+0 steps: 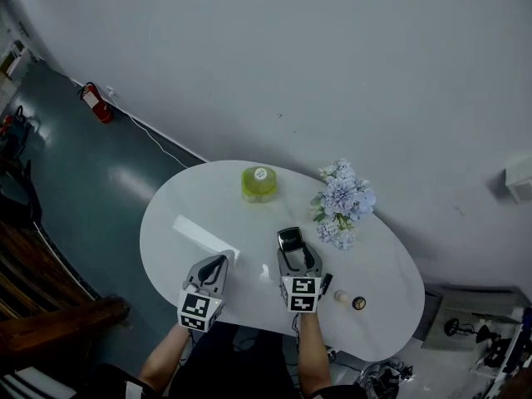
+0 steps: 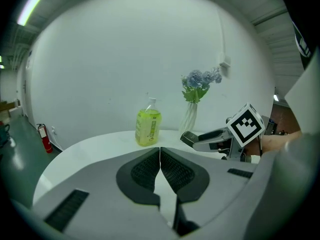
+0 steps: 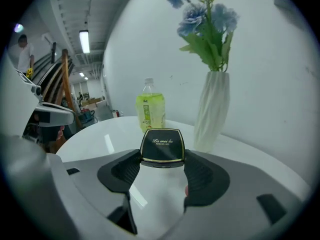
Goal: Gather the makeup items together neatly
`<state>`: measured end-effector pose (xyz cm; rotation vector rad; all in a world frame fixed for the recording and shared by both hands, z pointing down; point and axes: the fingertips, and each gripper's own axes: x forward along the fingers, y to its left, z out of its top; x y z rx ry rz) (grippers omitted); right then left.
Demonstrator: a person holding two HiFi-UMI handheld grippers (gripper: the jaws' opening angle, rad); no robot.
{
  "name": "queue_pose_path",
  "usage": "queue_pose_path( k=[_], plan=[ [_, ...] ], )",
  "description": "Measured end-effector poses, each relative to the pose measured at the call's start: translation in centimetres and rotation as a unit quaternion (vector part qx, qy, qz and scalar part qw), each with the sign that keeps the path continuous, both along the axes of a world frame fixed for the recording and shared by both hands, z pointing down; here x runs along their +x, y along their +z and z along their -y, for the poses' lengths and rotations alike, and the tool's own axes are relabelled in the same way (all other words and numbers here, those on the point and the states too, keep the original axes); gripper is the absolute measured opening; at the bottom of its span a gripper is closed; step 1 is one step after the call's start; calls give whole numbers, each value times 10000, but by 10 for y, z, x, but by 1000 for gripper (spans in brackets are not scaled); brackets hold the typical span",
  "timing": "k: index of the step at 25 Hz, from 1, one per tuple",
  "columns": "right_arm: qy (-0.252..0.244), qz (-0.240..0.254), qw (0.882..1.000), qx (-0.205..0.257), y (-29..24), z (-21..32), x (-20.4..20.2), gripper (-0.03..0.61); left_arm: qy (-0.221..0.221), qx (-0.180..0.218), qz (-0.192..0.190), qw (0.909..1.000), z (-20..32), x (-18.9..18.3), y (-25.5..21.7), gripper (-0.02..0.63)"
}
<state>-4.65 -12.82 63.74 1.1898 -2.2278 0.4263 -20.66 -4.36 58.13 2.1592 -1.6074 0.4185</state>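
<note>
Jaws of right gripper pinch the powder compact (left gripper's pressed together, empty); advise carrying it level and releasing beside the small bottle.

Workshop hall, strip lights, fire extinguisher

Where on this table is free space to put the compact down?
Free: the tabletop left of the green bottle; also its right end beyond the flower vase. Crowded: the near edge, around the small makeup items.
</note>
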Motion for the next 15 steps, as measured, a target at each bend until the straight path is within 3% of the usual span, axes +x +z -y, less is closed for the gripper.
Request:
queue_pose_path(
  k=[15],
  plan=[
    [1345, -77, 9904, 321, -47, -62, 188, 281, 1305, 390, -37, 9907, -12, 161, -40, 20]
  ],
)
